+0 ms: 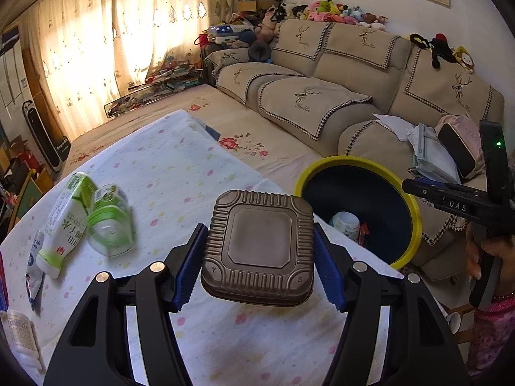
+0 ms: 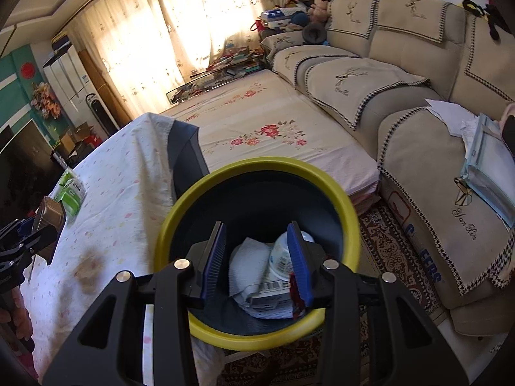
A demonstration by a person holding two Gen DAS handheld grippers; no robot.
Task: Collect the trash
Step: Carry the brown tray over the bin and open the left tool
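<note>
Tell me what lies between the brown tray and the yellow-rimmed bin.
Only bare tablecloth separates brown tray from bin, shown in the left wrist view.

left hand-held gripper [image 1: 260,251] clamped, right hand-held gripper [image 2: 257,263] parted

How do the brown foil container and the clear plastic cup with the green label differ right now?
The brown foil container is square, opaque and ribbed; the clear plastic cup is round and see-through. The container is held above the table between the pads of the left hand-held gripper, while the cup lies on its side on the cloth, untouched. Both are outside the yellow-rimmed bin.
</note>
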